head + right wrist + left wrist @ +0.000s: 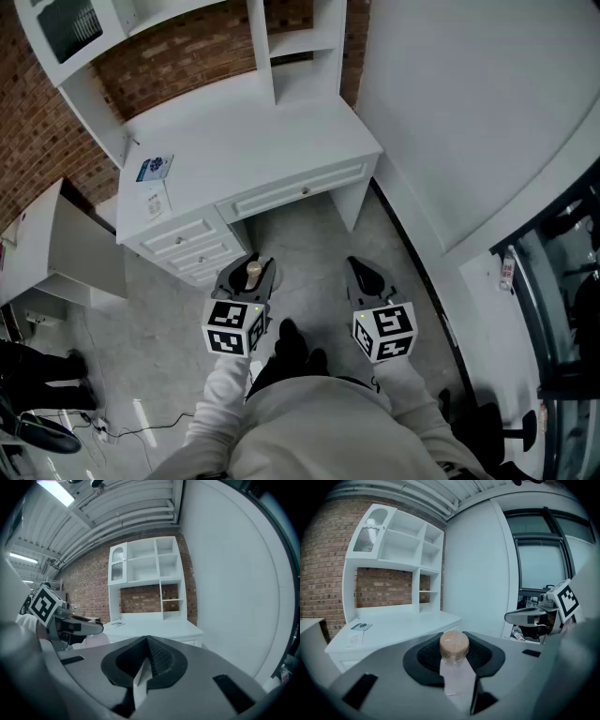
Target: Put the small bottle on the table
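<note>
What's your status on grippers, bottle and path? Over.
Left gripper shut on small bottle, tan cap up. Right gripper shut, empty. White desk ahead, leaflets near its left edge.

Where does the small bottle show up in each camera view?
Head view: lower centre-left, small bottle between the left gripper's jaws.
Left gripper view: bottom centre, between its jaws.
Right gripper view: cannot make it out.
Shared landmark: the white desk, in all three.

A white wooden desk [253, 141] with drawers and a shelved hutch [323, 47] stands against a red brick wall [37, 141]. The floor [300, 244] is mottled grey; a plain white wall [469, 112] flanks it.
</note>
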`<state>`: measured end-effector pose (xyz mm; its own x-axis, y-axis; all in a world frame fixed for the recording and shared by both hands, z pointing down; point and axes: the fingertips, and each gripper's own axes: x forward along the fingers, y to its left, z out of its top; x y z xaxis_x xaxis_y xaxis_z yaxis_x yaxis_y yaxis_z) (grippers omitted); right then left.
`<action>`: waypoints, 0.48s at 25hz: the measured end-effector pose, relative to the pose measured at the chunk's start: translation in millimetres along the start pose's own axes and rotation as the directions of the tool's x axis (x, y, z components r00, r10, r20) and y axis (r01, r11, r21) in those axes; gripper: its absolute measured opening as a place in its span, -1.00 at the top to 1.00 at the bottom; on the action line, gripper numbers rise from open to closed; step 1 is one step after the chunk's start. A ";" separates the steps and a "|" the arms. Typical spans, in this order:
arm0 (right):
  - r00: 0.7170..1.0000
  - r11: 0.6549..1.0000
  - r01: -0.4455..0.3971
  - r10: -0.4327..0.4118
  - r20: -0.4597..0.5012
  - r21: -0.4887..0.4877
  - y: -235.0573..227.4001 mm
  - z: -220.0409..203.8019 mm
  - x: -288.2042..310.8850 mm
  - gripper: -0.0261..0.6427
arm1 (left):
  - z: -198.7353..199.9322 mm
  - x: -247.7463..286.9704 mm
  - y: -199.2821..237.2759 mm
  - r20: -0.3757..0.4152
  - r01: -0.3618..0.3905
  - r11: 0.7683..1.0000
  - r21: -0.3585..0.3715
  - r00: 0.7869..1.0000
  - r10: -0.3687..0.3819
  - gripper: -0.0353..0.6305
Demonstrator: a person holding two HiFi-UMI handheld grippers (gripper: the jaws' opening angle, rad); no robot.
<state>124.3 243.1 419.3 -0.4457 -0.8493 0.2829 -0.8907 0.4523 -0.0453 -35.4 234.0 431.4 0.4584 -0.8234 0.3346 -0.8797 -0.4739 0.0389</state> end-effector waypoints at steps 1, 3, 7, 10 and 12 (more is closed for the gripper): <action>1.000 1.000 0.003 -0.003 0.002 0.002 -0.5 -0.8 -1.3 0.84 | 1.1 -0.1 -0.3 0.002 0.002 1.000 0.003 1.000 -0.002 0.49; 1.000 1.000 0.007 -0.007 0.008 0.006 -1.4 -1.4 -2.6 0.84 | 3.8 0.0 0.1 0.007 0.002 1.000 0.010 1.000 -0.002 0.49; 1.000 1.000 0.008 -0.008 0.024 0.018 -6.5 -0.9 -0.2 0.84 | 7.7 3.0 4.5 0.012 -0.015 1.000 0.011 1.000 0.015 0.49; 0.999 0.999 0.010 -0.012 0.032 0.045 -11.3 0.1 3.7 0.84 | 6.8 8.0 8.9 0.000 -0.017 1.000 0.008 1.000 0.017 0.49; 0.999 0.998 0.015 -0.018 0.042 0.055 -15.5 4.1 9.1 0.84 | 7.9 13.4 14.5 -0.006 -0.019 1.000 0.008 1.000 0.019 0.49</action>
<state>133.7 227.3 418.7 -0.4333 -0.8680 0.2427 -0.9010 0.4235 -0.0940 -41.0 213.7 429.0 0.4407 -0.8305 0.3406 -0.8873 -0.4604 0.0254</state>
